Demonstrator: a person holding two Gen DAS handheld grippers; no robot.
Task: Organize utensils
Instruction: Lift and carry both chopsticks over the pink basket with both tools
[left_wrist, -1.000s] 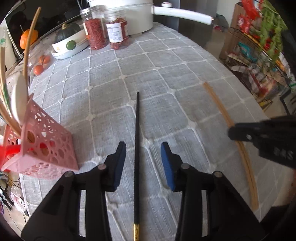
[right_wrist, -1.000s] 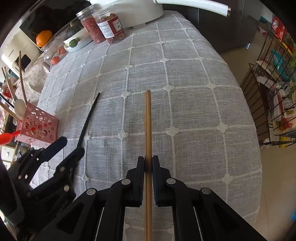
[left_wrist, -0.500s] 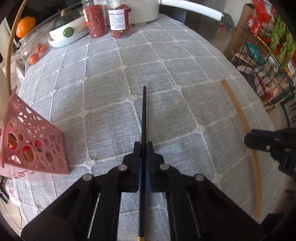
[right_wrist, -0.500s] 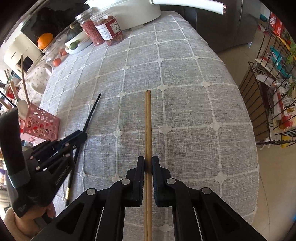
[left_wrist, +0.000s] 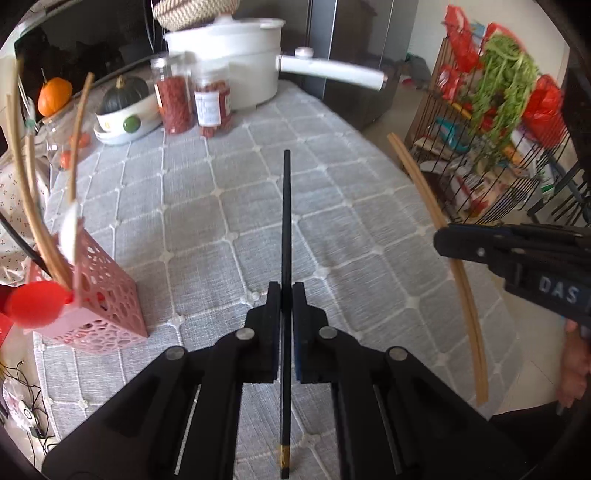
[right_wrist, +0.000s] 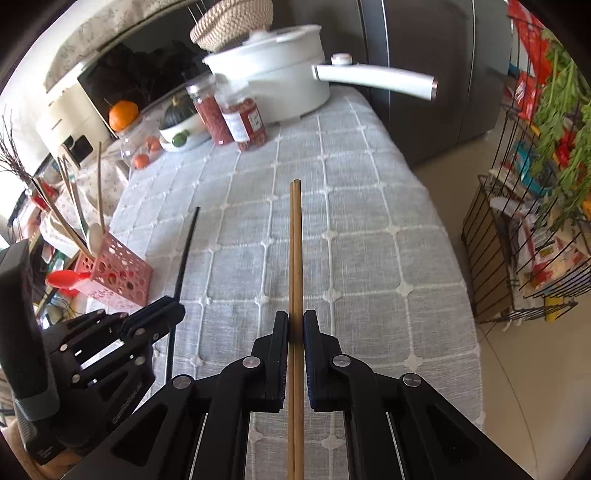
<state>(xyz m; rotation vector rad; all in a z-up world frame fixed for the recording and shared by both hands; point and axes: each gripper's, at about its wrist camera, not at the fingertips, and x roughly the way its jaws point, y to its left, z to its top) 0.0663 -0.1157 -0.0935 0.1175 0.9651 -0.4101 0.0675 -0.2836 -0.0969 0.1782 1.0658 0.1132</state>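
My left gripper (left_wrist: 286, 295) has its fingers (left_wrist: 272, 317) clenched on the black chopsticks (left_wrist: 286, 221), which run straight ahead from between the pads, gold-tipped end toward me. My right gripper (right_wrist: 295, 325) is clamped the same way on the wooden chopsticks (right_wrist: 295, 251), a pair lying side by side in the grip. Both sets look lifted off the desk (left_wrist: 207, 236), though I can't tell how far.

Under both grips the grey checked cloth is bare, a wide open stretch in the middle. At my left, near the desk's near-left corner, stands the pink perforated holder (left_wrist: 107, 295), tilted in the left wrist view, already carrying wooden utensils, a white spoon and a red spoon (left_wrist: 35, 302) that sticks out toward the edge. Nothing lies between the black chopsticks and that holder.

To the right the cloth drops off at the desk's edge, and beyond it, well apart, a wire rack (right_wrist: 524, 229) stands on the floor.

Farther off, the far end is crowded: two jars of red contents (left_wrist: 192, 99), a white bowl with a dark squash (left_wrist: 125, 110), and a white pot (right_wrist: 280, 85) whose long handle overhangs the far right corner.
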